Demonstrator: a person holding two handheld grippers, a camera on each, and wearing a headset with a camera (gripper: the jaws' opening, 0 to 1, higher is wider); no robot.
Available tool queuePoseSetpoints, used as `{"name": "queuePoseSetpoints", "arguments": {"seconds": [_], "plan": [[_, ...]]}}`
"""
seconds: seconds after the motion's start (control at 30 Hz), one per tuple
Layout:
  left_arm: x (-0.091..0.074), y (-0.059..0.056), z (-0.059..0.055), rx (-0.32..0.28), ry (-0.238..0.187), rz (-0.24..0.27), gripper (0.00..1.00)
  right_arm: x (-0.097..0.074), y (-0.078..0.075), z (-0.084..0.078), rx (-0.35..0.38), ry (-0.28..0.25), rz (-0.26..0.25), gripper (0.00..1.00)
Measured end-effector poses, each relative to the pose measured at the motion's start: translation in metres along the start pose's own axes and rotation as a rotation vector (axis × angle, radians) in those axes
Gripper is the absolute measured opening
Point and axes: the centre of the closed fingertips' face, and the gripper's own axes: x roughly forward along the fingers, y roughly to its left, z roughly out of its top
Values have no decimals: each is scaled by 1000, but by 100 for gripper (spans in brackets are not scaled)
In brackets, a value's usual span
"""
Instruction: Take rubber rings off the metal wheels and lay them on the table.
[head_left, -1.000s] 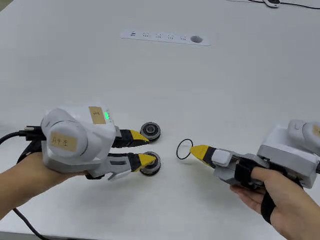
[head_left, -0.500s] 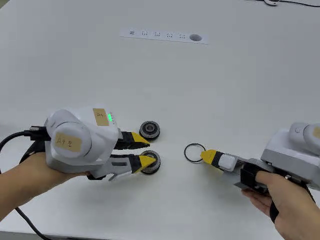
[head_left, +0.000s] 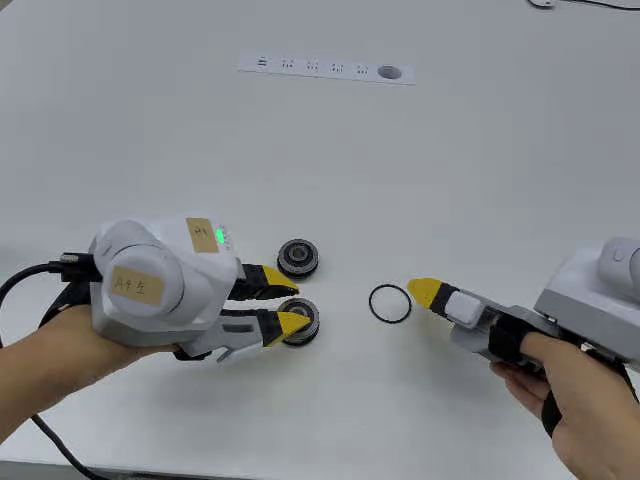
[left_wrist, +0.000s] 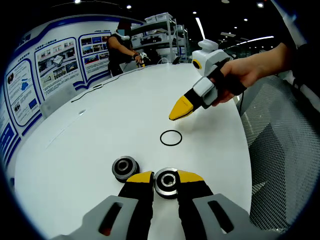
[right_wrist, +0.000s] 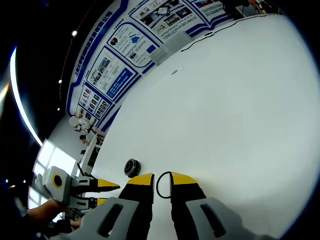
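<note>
Two dark-rimmed metal wheels lie left of centre on the white table (head_left: 450, 180). My left gripper (head_left: 289, 300) (left_wrist: 165, 177) is shut on the nearer wheel (head_left: 303, 319) (left_wrist: 167, 182), one yellow tip on each side. The farther wheel (head_left: 298, 257) (left_wrist: 125, 167) lies free just beyond. A thin black rubber ring (head_left: 390, 304) (left_wrist: 171, 138) (right_wrist: 161, 185) lies flat on the table to the right. My right gripper (head_left: 425, 290) (right_wrist: 162, 181) hovers at the ring's right edge. Its jaws stand a narrow gap apart, and the left gripper view shows the tips lifted off the ring.
A white power strip (head_left: 325, 70) lies at the table's far side. A black cable (head_left: 30, 275) trails from my left gripper off the table's left edge. Display boards (left_wrist: 30, 85) and a standing person (left_wrist: 122, 47) are beyond the table.
My right gripper moved right, carrying the ring away from the wheels. The ring now lies on the table, free of the tips. My left gripper stayed on the near wheel.
</note>
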Motion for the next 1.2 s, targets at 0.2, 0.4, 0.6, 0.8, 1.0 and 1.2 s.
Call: {"name": "queuePoseSetpoints", "arguments": {"seconds": [0.2, 0.4, 0.6, 0.8, 1.0, 1.2], "plan": [[1, -2, -1, 0, 4, -7, 18, 4, 13, -3, -4, 9, 45, 13], [1, -4, -3, -1, 11, -16, 17, 6, 18, -6, -6, 20, 61, 14], [1, -5, -9, -8, 23, -16, 17, 7, 19, -6, 1, 19, 65, 14], [1, -6, -10, -16, 25, -23, 17, 7, 22, -8, 6, 23, 75, 14], [1, -6, -10, -23, 26, -31, 15, 10, 30, -13, 11, 44, 108, 14], [2, -5, -11, -16, 29, -32, 14, 12, 41, -19, 16, 62, 146, 14]]}}
